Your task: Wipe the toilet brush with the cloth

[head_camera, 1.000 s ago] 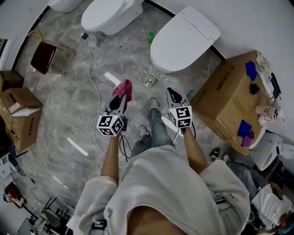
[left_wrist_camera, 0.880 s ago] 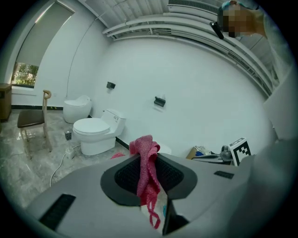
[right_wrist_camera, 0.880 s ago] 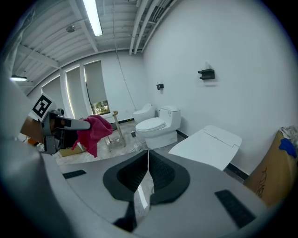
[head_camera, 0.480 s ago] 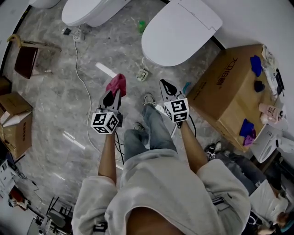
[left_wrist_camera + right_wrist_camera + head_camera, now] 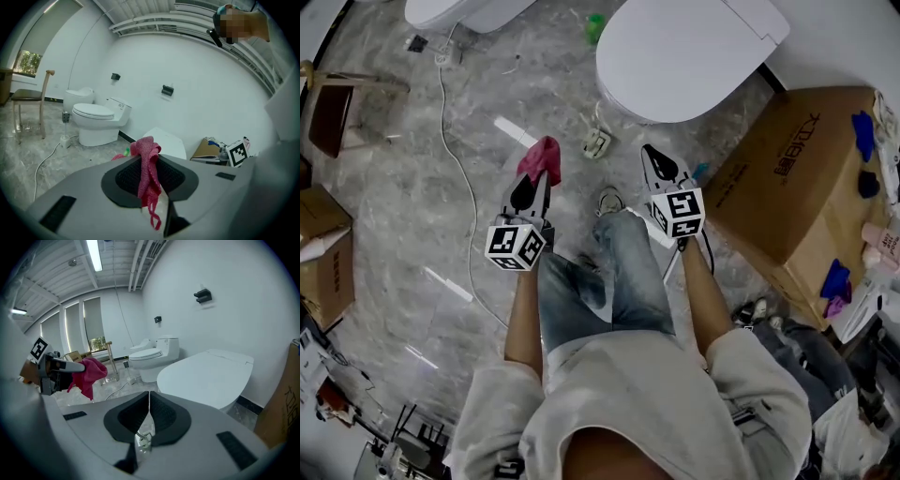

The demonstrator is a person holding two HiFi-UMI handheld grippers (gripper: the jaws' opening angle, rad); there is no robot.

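So the left gripper (image 5: 532, 187) is clamped on a pink cloth (image 5: 149, 166). Its jaws are nearly together, with the fabric bunched up past the tips and a thin strand trailing back between the pads. The right gripper (image 5: 654, 164) is fully closed, pads pressed flat against each other with nothing in them. Both are held out in front of the person, side by side and apart, over the marble floor (image 5: 412, 216). Honestly can't pick out the brush for sure. There's a small white item (image 5: 598, 142) on the floor ahead of the grippers, between them, but it's too small to tell what it is. A closed white toilet (image 5: 694, 47) sits right ahead of the right gripper, a cardboard box (image 5: 787, 178) is off to its right, and a white cable (image 5: 455, 159) runs along the floor left of the left gripper.
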